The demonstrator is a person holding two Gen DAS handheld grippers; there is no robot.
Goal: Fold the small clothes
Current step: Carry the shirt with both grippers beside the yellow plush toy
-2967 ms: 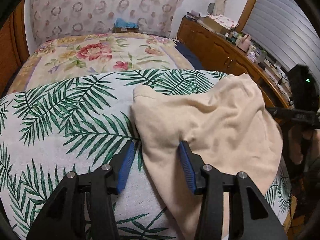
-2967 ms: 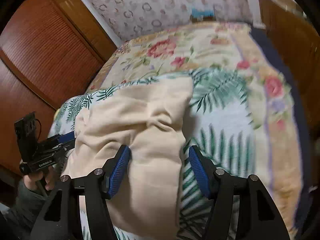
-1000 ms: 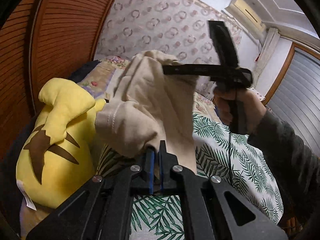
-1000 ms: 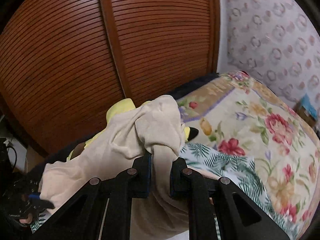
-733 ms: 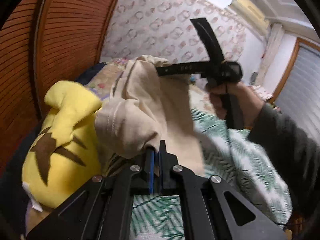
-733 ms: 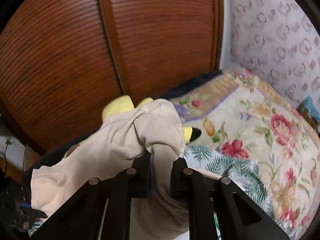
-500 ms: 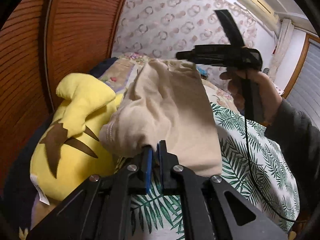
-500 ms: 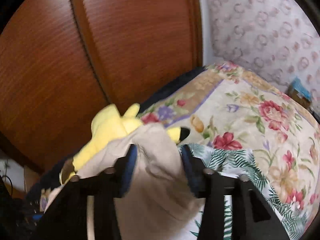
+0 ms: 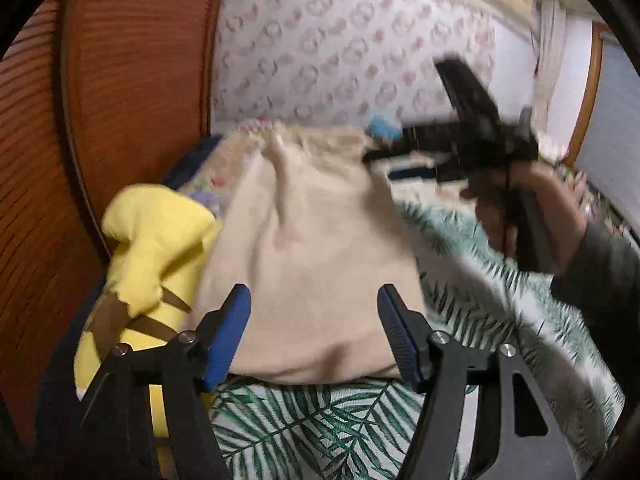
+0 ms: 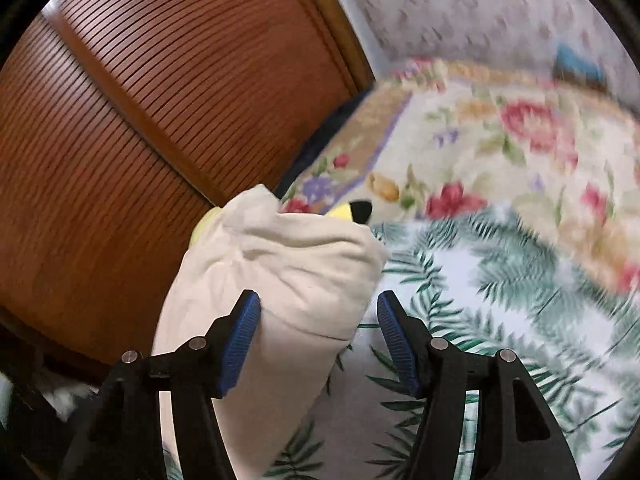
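Left wrist view: left tongs [image 9: 314, 330] have just been opening, now released; beige garment [image 9: 316, 264] lies between blue pads, dropped on palm-print bedcover [image 9: 320, 424], its left edge against yellow plush toy [image 9: 156, 248]. Right tongs [image 9: 384, 164], blurred, spread beyond garment's far edge. Do it well: back off level, don't snag cloth.

Right wrist view: right tongs [image 10: 318, 330] have just been opening, released; bunched garment [image 10: 288, 276] between pads, left pad beside cloth, contact unclear. Smooth hump before next fold.
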